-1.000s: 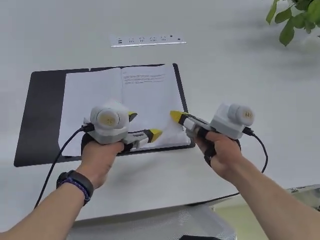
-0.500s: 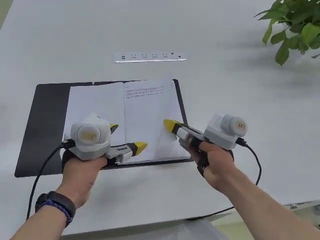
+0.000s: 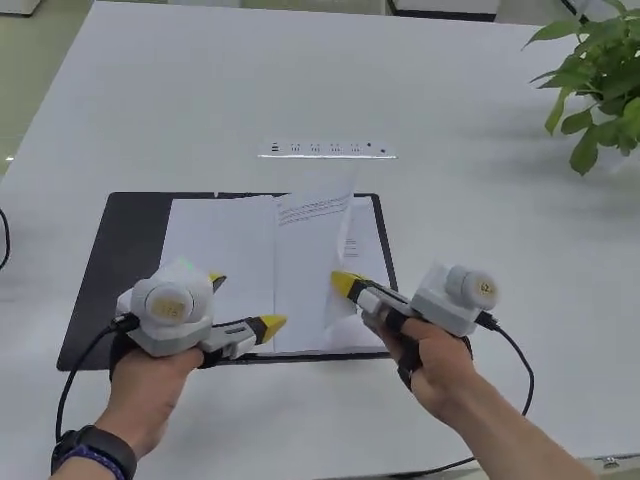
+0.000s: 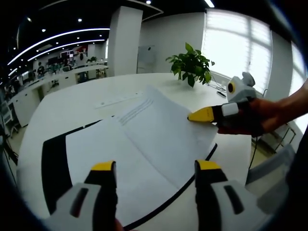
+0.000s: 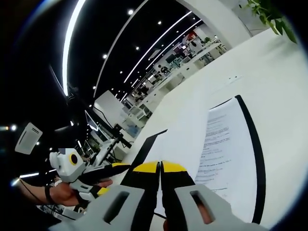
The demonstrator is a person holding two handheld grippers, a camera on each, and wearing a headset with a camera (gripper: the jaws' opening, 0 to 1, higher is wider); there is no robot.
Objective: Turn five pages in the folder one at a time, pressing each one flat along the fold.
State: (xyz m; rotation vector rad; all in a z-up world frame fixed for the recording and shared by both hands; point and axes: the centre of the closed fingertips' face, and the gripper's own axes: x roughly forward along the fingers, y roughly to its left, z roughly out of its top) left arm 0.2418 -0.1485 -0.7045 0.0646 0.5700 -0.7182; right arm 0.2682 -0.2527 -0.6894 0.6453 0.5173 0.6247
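Left gripper point(image 3: 243, 302) low at near edge of folder point(image 3: 115, 270), jaws wide apart, holding nothing. Right gripper point(image 3: 347, 284) angled inward, jaws closed on edge of page point(image 3: 312, 250). Folder open on table point(image 3: 200, 80). Left gripper view shows page lifted; right gripper view shows text beneath.

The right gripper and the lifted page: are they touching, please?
Touching. The left gripper view shows the right gripper with its jaws shut on the edge of the lifted page.

Head view down onto folder point(image 3: 120, 265), gripper views low, close, sharing the printed page point(image 3: 308, 265)
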